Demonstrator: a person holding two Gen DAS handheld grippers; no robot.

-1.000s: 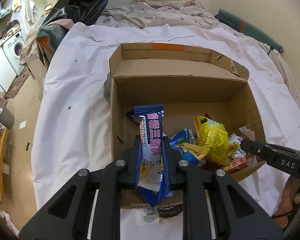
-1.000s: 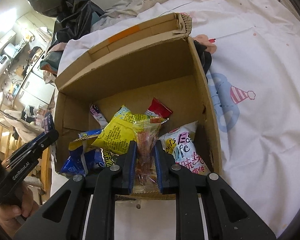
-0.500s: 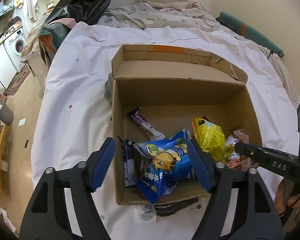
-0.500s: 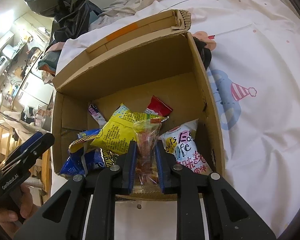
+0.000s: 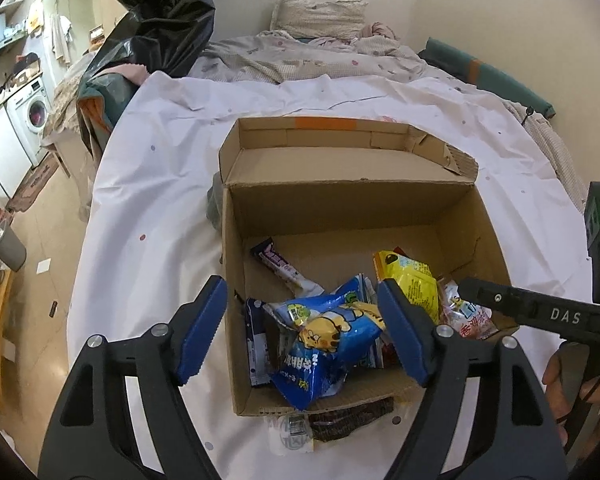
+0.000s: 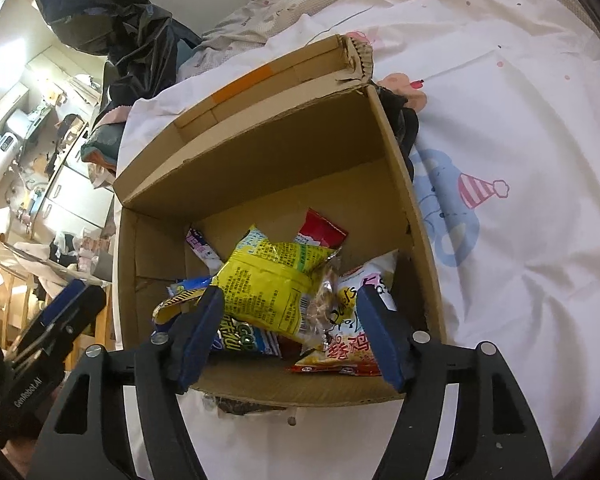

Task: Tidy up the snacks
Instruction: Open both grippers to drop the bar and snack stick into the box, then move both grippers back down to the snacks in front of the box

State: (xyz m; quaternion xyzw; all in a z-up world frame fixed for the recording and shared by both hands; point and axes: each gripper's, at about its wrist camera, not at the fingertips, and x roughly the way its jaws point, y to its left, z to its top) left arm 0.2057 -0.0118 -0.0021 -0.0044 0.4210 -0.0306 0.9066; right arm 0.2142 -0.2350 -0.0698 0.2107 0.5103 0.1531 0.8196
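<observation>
An open cardboard box (image 5: 340, 208) sits on the white sheet and holds several snack packets. My left gripper (image 5: 300, 286) hangs open over its near left corner, above a blue bag with a cartoon tiger (image 5: 324, 340) and a dark blue packet (image 5: 256, 344); it grips nothing. My right gripper (image 6: 290, 294) is over the near right part of the box (image 6: 260, 160), and its jaws are opening. Below them lie a clear packet (image 6: 324, 304), a yellow bag (image 6: 272, 280) and a white-and-red bag (image 6: 352, 344), none of them pressed by the pads.
A purple bar (image 5: 278, 262) and a red packet (image 6: 324, 232) lie farther back in the box. A dark wrapper (image 5: 348, 416) sticks out under its front edge. Beyond are a black plastic bag (image 5: 160, 12) and a pillow (image 5: 320, 20). The floor and a washing machine (image 5: 32, 112) are off to the left.
Left gripper opened and dropped its long blue packet into the box. Right gripper then opened and let go of the clear packet, which now lies among the bags.
</observation>
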